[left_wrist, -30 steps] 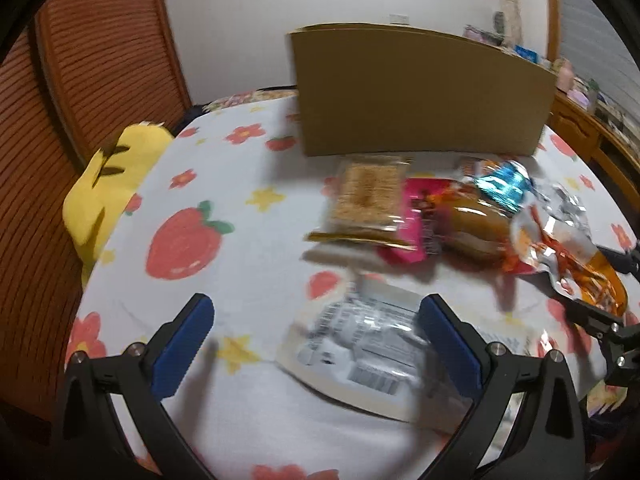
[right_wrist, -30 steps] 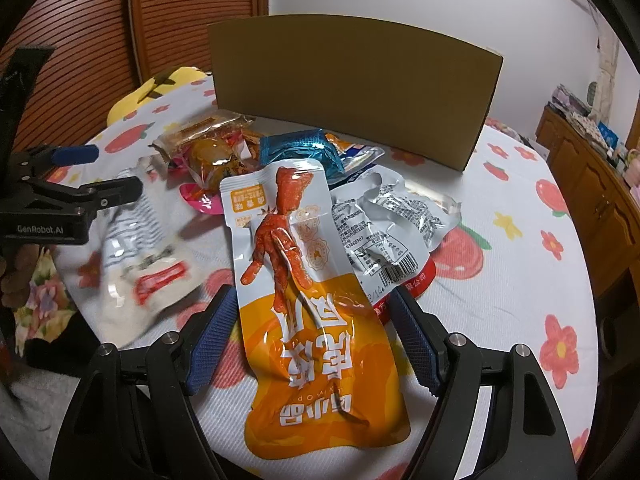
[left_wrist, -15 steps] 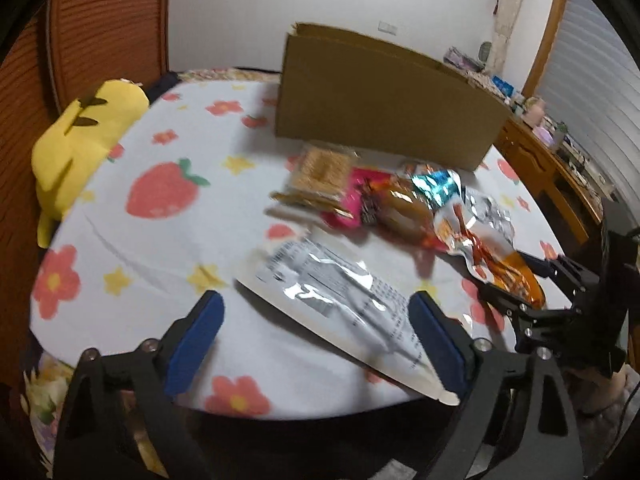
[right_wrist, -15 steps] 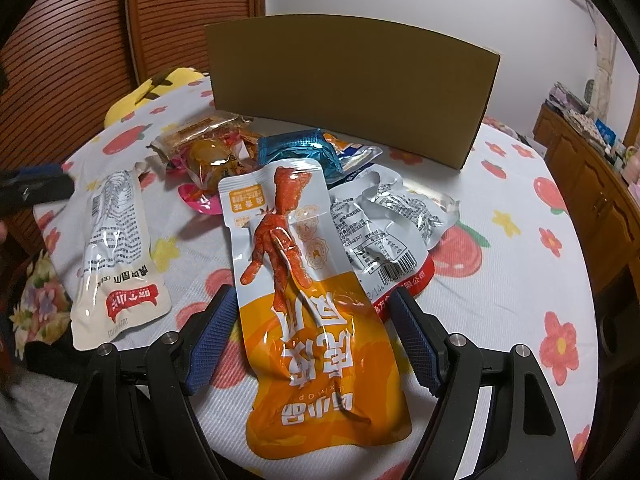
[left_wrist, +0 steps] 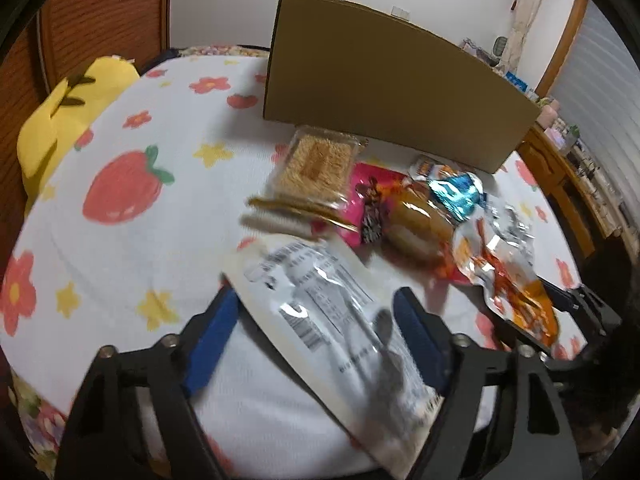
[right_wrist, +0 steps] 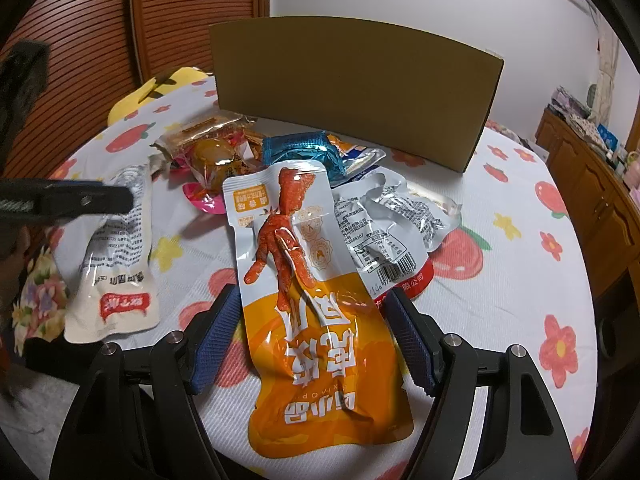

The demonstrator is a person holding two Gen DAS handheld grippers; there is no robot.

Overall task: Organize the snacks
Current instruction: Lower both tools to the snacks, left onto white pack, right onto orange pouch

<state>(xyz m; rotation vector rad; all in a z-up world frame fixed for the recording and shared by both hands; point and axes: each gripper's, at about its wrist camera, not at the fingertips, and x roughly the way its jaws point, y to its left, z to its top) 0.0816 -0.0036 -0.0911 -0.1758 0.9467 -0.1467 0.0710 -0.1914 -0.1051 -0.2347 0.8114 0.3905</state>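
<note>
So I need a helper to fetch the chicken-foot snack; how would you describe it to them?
Start at the upright cardboard box on the flowered tablecloth; the snack pile lies in front of it. Nearest the table edge is the orange-and-white pouch, between the right gripper's open jaws. It alone shows a red chicken foot through a clear window.

a: what's on the desk point(right_wrist: 520, 208)?
b: a strawberry and flower cloth.
a: and beside it?
b: a yellow plush point(left_wrist: 60, 116) at the edge, slatted wood doors point(right_wrist: 80, 60) behind, a wooden cabinet point(right_wrist: 592, 184).
</note>
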